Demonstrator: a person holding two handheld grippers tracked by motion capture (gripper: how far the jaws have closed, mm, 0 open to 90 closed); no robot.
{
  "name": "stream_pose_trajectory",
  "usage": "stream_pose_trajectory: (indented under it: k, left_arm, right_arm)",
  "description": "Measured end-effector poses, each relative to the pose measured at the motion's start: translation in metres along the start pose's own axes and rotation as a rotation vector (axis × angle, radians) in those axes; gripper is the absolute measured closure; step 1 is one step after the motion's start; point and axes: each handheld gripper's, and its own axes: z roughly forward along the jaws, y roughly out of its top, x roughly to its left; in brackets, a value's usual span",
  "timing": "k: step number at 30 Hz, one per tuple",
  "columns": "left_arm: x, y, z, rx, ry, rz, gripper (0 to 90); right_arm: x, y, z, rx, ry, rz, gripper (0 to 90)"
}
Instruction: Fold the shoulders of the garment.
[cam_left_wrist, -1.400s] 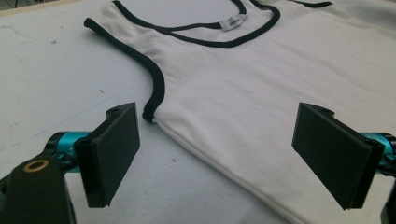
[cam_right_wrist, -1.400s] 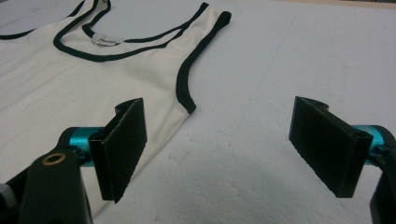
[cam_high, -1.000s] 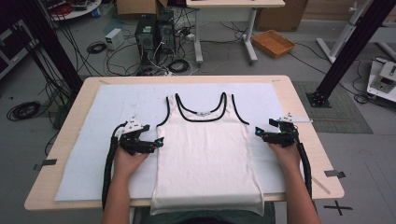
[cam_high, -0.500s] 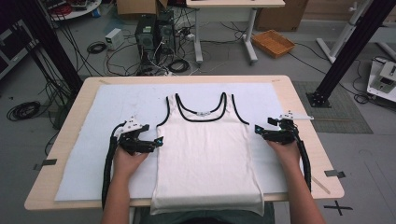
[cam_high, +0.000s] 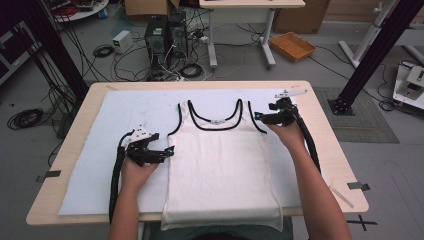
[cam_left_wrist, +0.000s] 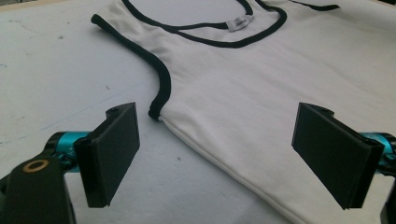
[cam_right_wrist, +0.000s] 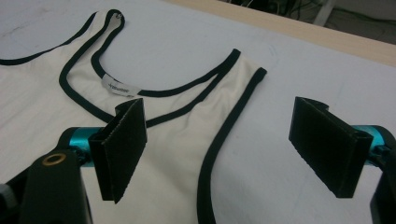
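Left hand-held gripper (cam_high: 169, 150): jaws spread, holding nothing, at the top's left side seam below the armhole.
Right hand-held gripper (cam_high: 258, 116): jaws spread, holding nothing, by the right strap.
Top (cam_high: 220, 165): flat on a white sheet (cam_high: 100, 150), mid-bench (cam_high: 330, 145), neck far, hem near.

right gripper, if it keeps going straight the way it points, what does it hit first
Most likely the tank top: the right gripper stands open, aimed at the shoulder strap with its black trim, though its height above the cloth is unclear.
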Motion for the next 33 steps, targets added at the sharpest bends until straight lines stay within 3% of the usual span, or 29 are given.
stream_pose_trajectory:
  k: [10, 17, 23, 27, 30, 33]
  left_arm:
    - [0.001, 0.0, 0.001, 0.004, 0.003, -0.016, 15.1]
    - [0.001, 0.0, 0.001, 0.007, 0.002, -0.014, 15.1]
    - [0.008, 0.0, -0.001, -0.006, -0.008, -0.079, 15.2]
    - [0.006, 0.0, 0.0, 0.0, -0.003, -0.061, 15.1]
    - [0.006, 0.0, 0.0, 0.001, -0.005, -0.06, 15.1]
    - [0.006, 0.0, 0.0, 0.0, -0.01, -0.057, 15.2]
  right_arm:
    - [-0.004, 0.037, 0.039, 0.066, 0.002, 0.013, 19.5]
    - [-0.007, 0.052, 0.064, 0.111, -0.007, 0.007, 19.6]
    - [-0.019, 0.053, 0.091, 0.169, -0.012, 0.037, 19.6]
    - [-0.024, 0.048, 0.11, 0.195, -0.022, 0.064, 20.4]
    - [-0.026, 0.043, 0.127, 0.224, -0.047, 0.059, 32.1]
    - [-0.028, 0.041, 0.132, 0.233, -0.078, 0.072, 37.9]
